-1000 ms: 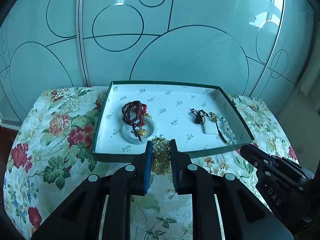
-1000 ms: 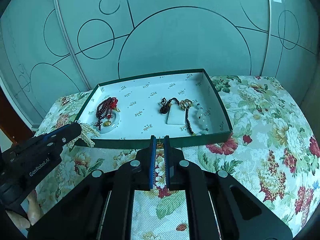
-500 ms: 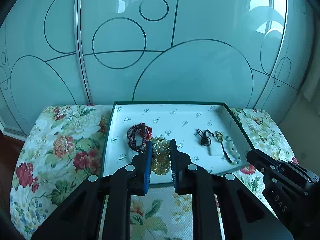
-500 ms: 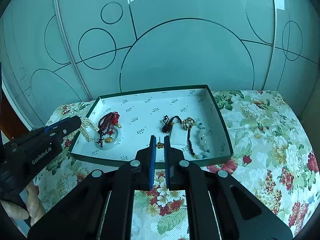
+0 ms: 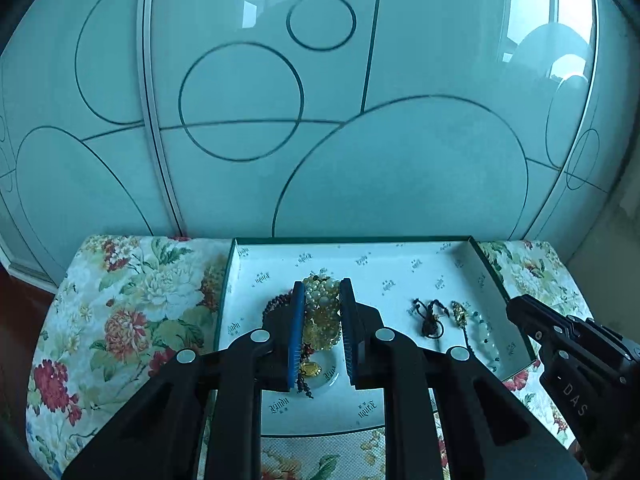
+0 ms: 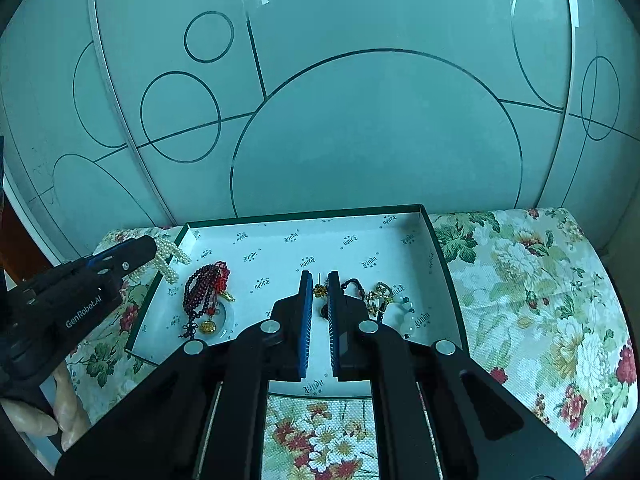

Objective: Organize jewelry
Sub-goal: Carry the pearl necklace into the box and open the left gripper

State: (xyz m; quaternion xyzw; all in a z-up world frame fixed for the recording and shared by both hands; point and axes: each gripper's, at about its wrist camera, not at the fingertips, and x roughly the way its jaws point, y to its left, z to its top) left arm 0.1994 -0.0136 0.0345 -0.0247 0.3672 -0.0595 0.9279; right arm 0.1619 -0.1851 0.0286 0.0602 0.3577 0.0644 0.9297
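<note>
A green-walled box with white printed lining lies on the flowered cloth. My left gripper is shut on a bunch of pearl and yellow beads, held over the box's left part; the pearl strands hang from it in the right wrist view. My right gripper is shut on a small gold earring above the box's middle. In the box lie a dark red bead string with a white ring, a black cord pendant and a pale green bead bracelet.
The flowered cloth covers the low surface around the box. A frosted glass wall with circle lines stands right behind it. The person's fingers show at the lower left of the right wrist view.
Both grippers have risen and moved forward, from in front of the box's near wall to above its inside, each still holding its jewelry.
</note>
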